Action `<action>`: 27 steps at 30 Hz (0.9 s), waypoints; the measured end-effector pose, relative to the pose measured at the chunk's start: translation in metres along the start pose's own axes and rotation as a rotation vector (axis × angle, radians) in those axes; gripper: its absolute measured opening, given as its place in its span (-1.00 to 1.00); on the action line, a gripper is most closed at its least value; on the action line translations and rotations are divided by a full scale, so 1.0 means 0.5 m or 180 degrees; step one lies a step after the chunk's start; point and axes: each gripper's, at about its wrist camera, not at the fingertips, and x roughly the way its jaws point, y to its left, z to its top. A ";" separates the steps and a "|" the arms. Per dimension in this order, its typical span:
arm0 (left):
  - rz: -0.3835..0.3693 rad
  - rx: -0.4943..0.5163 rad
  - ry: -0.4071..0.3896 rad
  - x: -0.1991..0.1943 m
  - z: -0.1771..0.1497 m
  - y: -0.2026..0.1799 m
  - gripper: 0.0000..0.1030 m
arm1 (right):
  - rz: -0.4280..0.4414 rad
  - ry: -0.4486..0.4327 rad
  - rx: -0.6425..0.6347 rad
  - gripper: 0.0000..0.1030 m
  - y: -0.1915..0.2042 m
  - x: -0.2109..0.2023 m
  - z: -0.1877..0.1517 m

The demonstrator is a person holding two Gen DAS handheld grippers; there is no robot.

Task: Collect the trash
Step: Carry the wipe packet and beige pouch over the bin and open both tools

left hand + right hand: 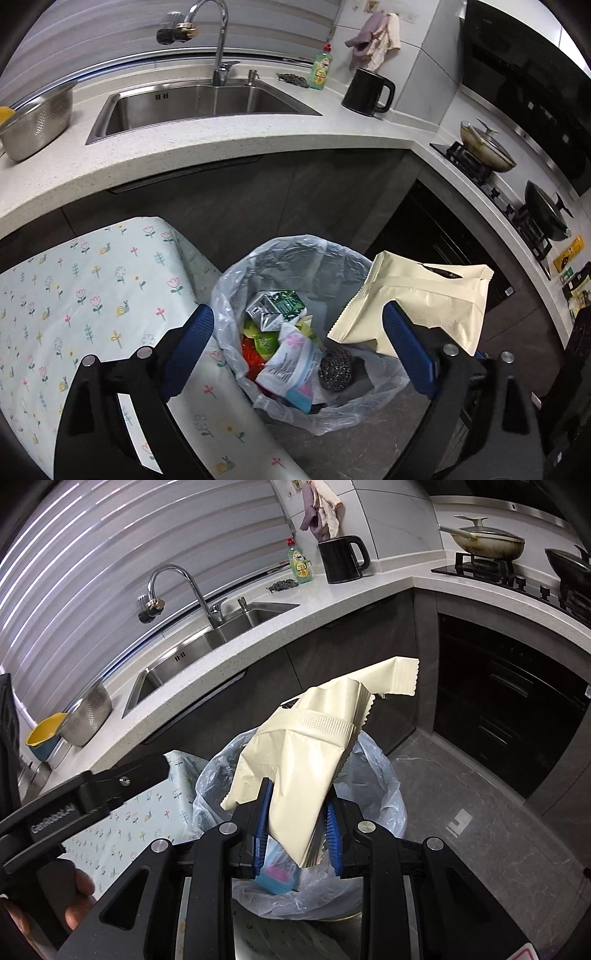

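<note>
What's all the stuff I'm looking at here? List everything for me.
Bin: one, clear liner, on the floor below the counter.
Trash in bin: several pieces, mixed colours, including a steel scourer.
Pouch: one, cream, held over the bin.
Table cover: one, pale floral, left of the bin.
Sink: one, steel, with tap.
Colander: one, steel, left of the sink.
Soap bottle: one, green, behind the sink.
Kettle: one, black, on the counter.
Pans: two, on the stove.
Left tongs: open, empty, over the bin.
Right tongs: shut on the pouch.
</note>
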 end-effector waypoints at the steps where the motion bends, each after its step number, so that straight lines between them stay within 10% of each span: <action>1: 0.0028 -0.0005 -0.0022 -0.002 -0.001 0.006 0.71 | -0.0001 0.0013 -0.0015 -0.37 0.006 0.006 0.000; 4: 0.0158 0.0012 -0.0097 -0.013 -0.005 0.022 0.71 | -0.0025 -0.0006 -0.0078 -0.06 0.027 0.017 0.000; 27: 0.0807 -0.0040 -0.0369 -0.245 -0.091 0.060 0.78 | -0.0158 -0.0037 -0.0705 0.38 0.127 -0.200 -0.052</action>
